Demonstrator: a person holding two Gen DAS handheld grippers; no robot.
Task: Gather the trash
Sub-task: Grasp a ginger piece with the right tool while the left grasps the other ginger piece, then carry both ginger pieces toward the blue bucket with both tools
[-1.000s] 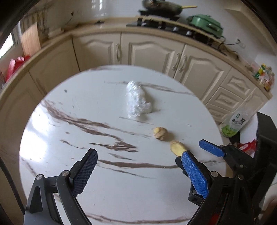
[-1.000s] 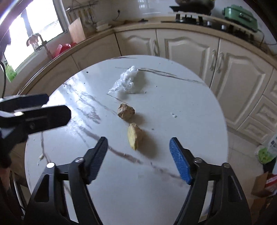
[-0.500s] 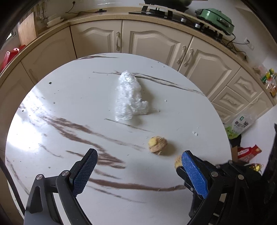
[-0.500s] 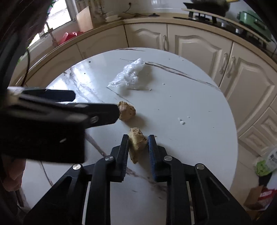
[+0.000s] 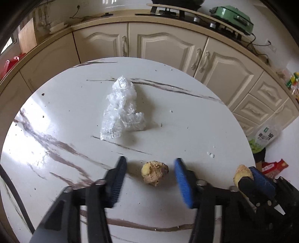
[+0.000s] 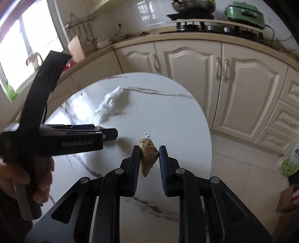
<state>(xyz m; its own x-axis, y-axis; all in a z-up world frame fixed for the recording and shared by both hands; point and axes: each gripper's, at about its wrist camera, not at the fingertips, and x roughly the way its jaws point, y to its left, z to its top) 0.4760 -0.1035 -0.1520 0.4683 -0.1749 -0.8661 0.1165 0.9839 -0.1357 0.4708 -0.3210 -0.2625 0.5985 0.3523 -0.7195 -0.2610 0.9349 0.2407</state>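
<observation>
On the round white marble table [image 5: 74,112] lie a crumpled clear plastic wrap [image 5: 121,108] and a knobbly piece of ginger [image 5: 155,172]. My left gripper [image 5: 150,168] is open, its fingers on either side of that ginger at table level, not touching it. My right gripper [image 6: 149,155] is shut on a second, longer ginger piece [image 6: 147,155] and holds it lifted above the table's right edge; it also shows in the left wrist view [image 5: 242,173]. The plastic wrap shows in the right wrist view [image 6: 110,104].
Cream kitchen cabinets [image 5: 164,46] curve behind the table, with a stove [image 5: 177,13] and a green pot [image 5: 231,16] on the counter. A printed bag [image 5: 265,136] and red packaging [image 5: 274,166] lie on the floor to the right. A window [image 6: 22,56] is at left.
My left gripper moved forward and right, narrowing around the rounder ginger piece. My right gripper, which closed on the longer ginger piece, has lifted it off the table.
</observation>
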